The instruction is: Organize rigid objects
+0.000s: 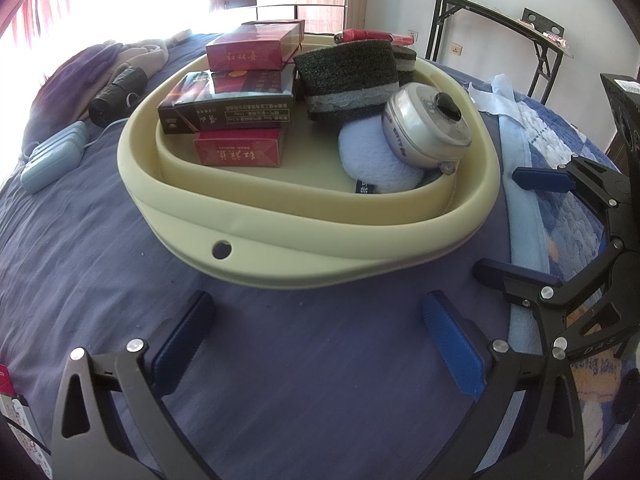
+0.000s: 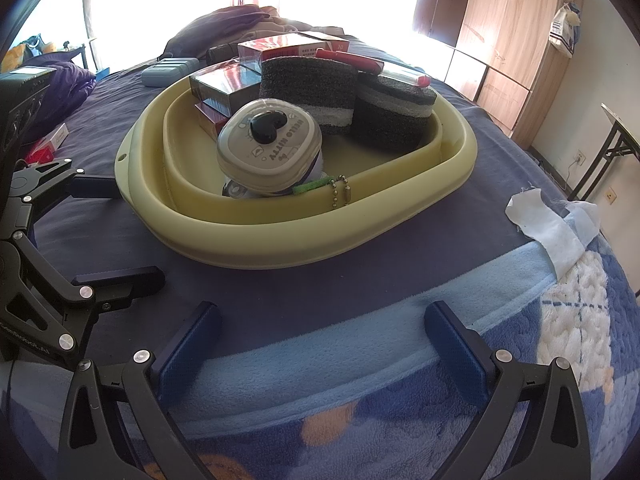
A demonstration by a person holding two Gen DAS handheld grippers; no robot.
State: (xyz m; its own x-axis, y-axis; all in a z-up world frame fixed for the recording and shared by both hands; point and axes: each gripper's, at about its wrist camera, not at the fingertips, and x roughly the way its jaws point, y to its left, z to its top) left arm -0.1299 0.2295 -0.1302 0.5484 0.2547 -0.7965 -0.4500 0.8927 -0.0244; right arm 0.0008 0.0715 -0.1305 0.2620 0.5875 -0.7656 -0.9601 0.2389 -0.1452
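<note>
Cream plastic makes up the basin point(image 1: 256, 240), which sits on the bed just ahead of our left claw point(image 1: 316, 344) and ahead and to the left of our right claw point(image 2: 326, 350). Both claws are spread wide and hold nothing; each hovers low over the bedding, the left over the purple sheet point(image 1: 100, 248), the right over the blue fleece blanket point(image 2: 360, 400).

Inside the basin we see the rigid things gathered. Cigarette boxes point(image 1: 236, 120) are stacked at the far left from our left claw, probably so that flat shapes nest and save room. Two dark sponge blocks point(image 1: 348, 76) stand on edge beyond them, with red lighters point(image 1: 372, 35) resting on top. A grey lidded tin point(image 1: 428, 128) leans on a pale round pad point(image 1: 376, 160), tilted because the pad props it up; from the right claw its bead chain point(image 2: 340, 194) hangs over the inner rim.

Outside, a pale blue case point(image 1: 54, 156) and a black roll point(image 1: 116, 96) lie far to the left, and another red box point(image 2: 44, 146) lies beyond our left claw, so we judge sorting unfinished.

Around us: a bright window, a wooden wardrobe point(image 2: 512, 40), a folding counter point(image 1: 496, 20).
</note>
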